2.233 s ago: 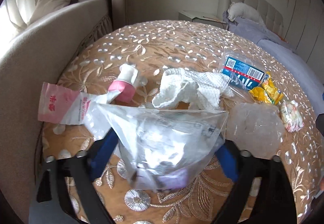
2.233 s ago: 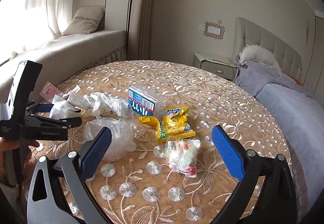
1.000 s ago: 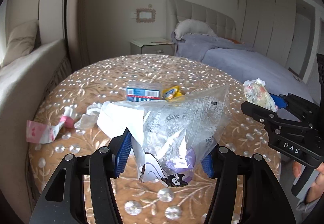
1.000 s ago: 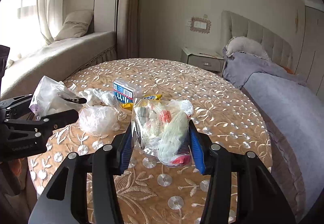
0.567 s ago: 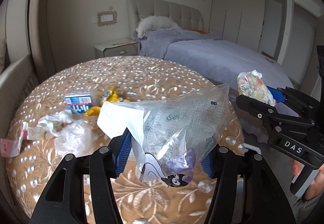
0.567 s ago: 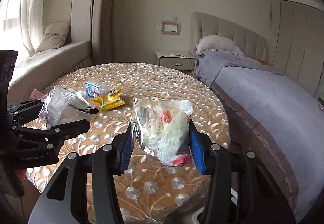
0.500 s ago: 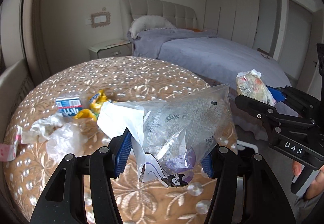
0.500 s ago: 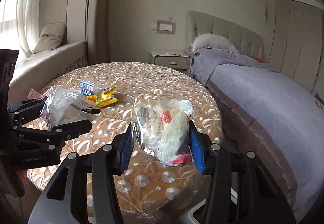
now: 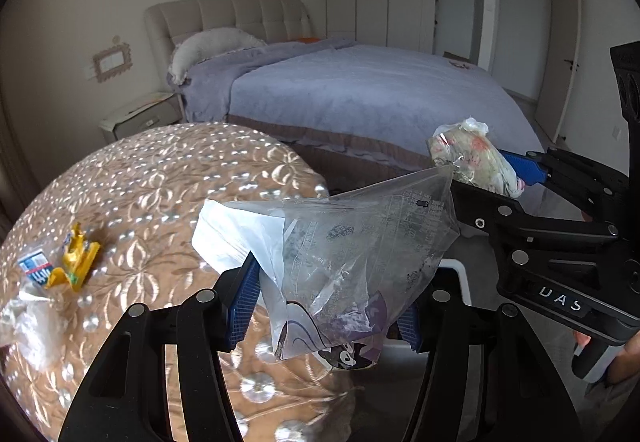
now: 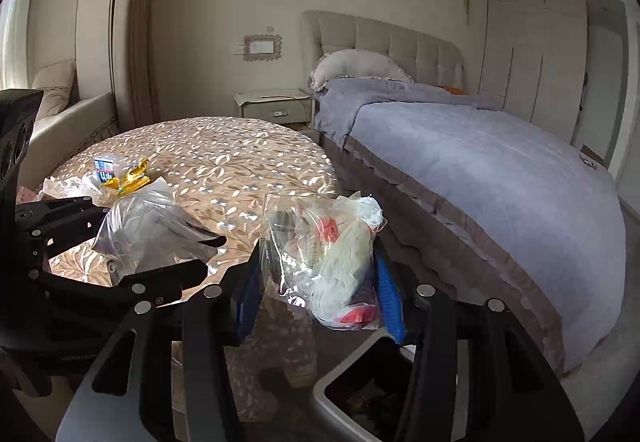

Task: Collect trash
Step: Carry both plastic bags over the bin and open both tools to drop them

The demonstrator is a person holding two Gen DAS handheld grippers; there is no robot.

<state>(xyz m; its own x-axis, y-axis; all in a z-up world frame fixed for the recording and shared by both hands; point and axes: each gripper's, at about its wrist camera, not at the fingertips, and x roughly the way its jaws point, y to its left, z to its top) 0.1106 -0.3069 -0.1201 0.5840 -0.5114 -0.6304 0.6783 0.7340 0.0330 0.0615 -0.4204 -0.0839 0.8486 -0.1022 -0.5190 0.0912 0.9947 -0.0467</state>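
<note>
Left tongs [image 9: 326,296] clamped on clear bag [image 9: 360,246], right tongs [image 10: 316,292] on knotted bag [image 10: 324,254], both angled down.

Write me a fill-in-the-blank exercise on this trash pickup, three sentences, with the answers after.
1. The left gripper is shut on a clear ____ with a cartoon print at its bottom.
2. The right gripper holds a plastic bundle above a white ____ on the floor.
3. The yellow wrapper lies on the round ____ beside a blue box.

Missing words: bag; bin; table
</note>
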